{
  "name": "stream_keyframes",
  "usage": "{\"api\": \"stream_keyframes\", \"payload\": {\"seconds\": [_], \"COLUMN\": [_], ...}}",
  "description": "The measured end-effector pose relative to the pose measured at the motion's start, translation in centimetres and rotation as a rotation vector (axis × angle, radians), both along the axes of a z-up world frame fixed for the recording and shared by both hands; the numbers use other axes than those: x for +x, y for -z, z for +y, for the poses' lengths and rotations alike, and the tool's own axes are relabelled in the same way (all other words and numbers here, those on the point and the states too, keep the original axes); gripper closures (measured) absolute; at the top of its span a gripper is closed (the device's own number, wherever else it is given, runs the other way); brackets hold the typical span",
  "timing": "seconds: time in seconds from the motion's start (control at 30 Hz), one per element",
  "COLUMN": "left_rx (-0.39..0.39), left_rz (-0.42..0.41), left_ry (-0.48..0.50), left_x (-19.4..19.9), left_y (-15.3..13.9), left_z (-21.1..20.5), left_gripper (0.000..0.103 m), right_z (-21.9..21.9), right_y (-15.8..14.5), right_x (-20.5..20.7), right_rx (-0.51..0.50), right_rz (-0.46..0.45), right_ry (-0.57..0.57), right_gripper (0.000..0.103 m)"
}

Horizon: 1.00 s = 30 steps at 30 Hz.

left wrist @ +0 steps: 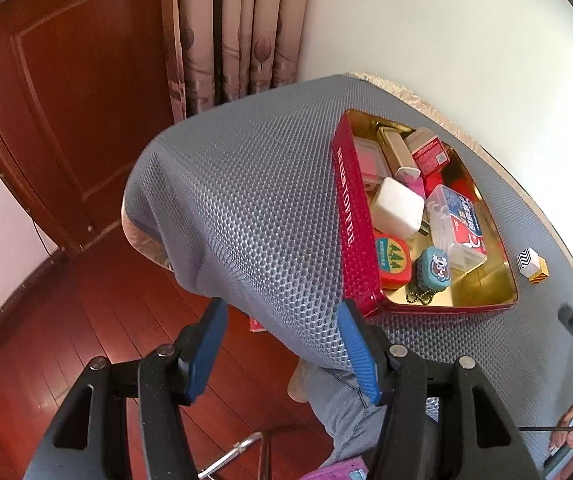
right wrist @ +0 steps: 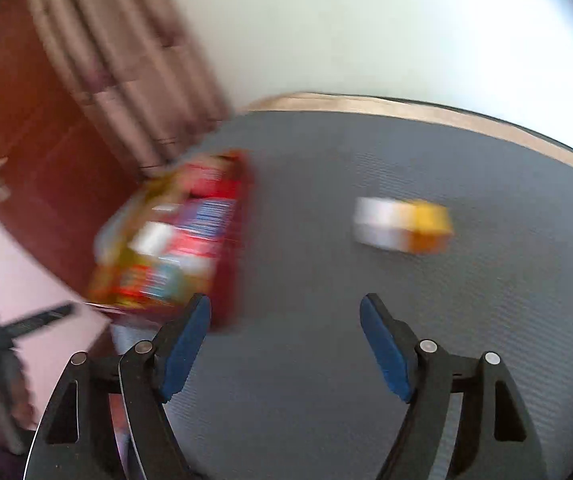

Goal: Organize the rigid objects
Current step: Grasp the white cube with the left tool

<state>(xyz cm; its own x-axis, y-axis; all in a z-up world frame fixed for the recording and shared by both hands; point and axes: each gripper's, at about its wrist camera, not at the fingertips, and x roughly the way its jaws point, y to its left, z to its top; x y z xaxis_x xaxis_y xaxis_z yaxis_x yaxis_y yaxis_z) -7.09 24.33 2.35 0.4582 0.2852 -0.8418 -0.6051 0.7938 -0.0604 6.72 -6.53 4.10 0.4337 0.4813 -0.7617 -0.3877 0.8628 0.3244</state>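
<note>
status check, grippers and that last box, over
Left gripper open, empty. Right gripper open, empty. Small box alone on mat, outside tin. Path clear.

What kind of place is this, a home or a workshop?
Most likely a room in a home. A patterned curtain hangs beside a dark wooden door, the floor is red wood, and a red tin of small household things sits on the covered table.

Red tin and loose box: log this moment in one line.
red tin: full, on mat | small box: on mat, outside tin | left tongs: open, empty | right tongs: open, empty
</note>
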Motion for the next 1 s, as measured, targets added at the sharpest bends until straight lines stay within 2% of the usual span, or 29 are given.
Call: {"api": "stream_keyframes", "payload": {"seconds": [0.1,0.17,0.2,0.37,0.4,0.53,0.63,0.67,0.77,0.83,0.93,1.0], "left_rx": [0.025,0.035,0.044,0.112,0.132,0.258,0.308,0.315,0.366,0.417,0.449,0.428], "left_rz": [-0.013,-0.029,-0.036,-0.023,-0.027,-0.079,-0.090,-0.070,-0.024,0.049,0.156,0.201], "left_ry": [0.027,0.063,0.093,0.275,0.315,0.500,0.678,0.764,0.938,1.072,1.216,1.279], "left_x": [0.1,0.2,0.4,2.7,3.4,6.9,10.8,12.6,16.4,19.2,22.4,23.9], "left_y": [-0.6,-1.0,-1.3,-2.2,-2.5,-4.1,-4.8,-4.7,-3.6,-1.8,0.8,2.1], "left_z": [-0.7,-1.7,-2.6,-8.1,-9.3,-14.5,-17.8,-19.1,-22.0,-23.9,-25.6,-25.8], "left_gripper": [0.044,0.044,0.044,0.044,0.044,0.043,0.041,0.040,0.040,0.040,0.040,0.040], "right_z": [-5.4,-8.1,-9.5,-13.6,-14.2,-16.6,-17.1,-17.1,-17.3,-17.4,-17.0,-17.4], "right_y": [1.6,2.3,2.6,3.8,4.0,5.5,5.0,5.1,5.2,5.3,5.5,5.5], "right_x": [-0.2,-0.3,-0.5,-1.1,-1.2,-1.2,-1.3,-1.4,-1.1,-0.8,-1.0,-1.1], "right_rx": [-0.142,-0.222,-0.294,-0.497,-0.506,-0.425,-0.373,-0.370,-0.357,-0.349,-0.321,-0.301], "right_rz": [-0.023,-0.039,-0.060,-0.136,-0.140,-0.078,-0.100,-0.097,-0.085,-0.080,-0.068,-0.065], "right_ry": [0.129,0.175,0.207,0.256,0.261,0.283,0.278,0.272,0.259,0.254,0.254,0.251], "right_gripper": [0.027,0.017,0.016,0.005,0.005,0.004,0.001,0.001,0.001,0.001,0.001,0.001]}}
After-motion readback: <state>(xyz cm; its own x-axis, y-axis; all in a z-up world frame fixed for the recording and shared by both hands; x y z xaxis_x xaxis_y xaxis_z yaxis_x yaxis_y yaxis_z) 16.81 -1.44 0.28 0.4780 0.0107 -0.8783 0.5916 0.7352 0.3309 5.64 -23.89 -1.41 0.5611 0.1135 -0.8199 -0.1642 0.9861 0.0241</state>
